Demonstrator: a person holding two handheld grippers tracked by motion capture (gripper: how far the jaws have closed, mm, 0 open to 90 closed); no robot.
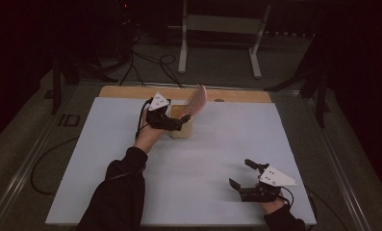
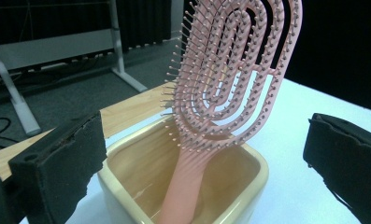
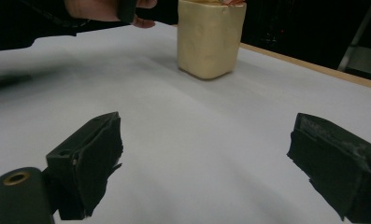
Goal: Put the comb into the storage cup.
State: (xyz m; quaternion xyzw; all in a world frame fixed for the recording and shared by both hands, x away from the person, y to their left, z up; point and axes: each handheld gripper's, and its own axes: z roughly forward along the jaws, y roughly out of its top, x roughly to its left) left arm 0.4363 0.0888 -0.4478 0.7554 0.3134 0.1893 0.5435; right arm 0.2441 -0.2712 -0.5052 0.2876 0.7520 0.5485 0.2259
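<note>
A pink vented hairbrush (image 1: 197,100) stands handle-down in a square cream cup (image 1: 181,131) at the far middle of the white mat, its head leaning right and away. In the left gripper view the brush (image 2: 230,70) rises out of the cup (image 2: 255,179), bristles facing left. My left gripper (image 1: 184,120) hovers open at the cup's near side, one jaw on each side of it (image 2: 202,154), touching neither brush nor cup. My right gripper (image 1: 240,173) is open and holds nothing near the front right of the mat (image 3: 206,158); the cup (image 3: 209,42) stands far ahead of it.
The white mat (image 1: 188,168) covers a wooden table whose bare back edge (image 1: 131,92) shows. Beyond it are a metal frame's legs (image 1: 183,53) and cables (image 1: 150,62) on the floor. The person's left hand (image 3: 103,9) shows at the top of the right gripper view.
</note>
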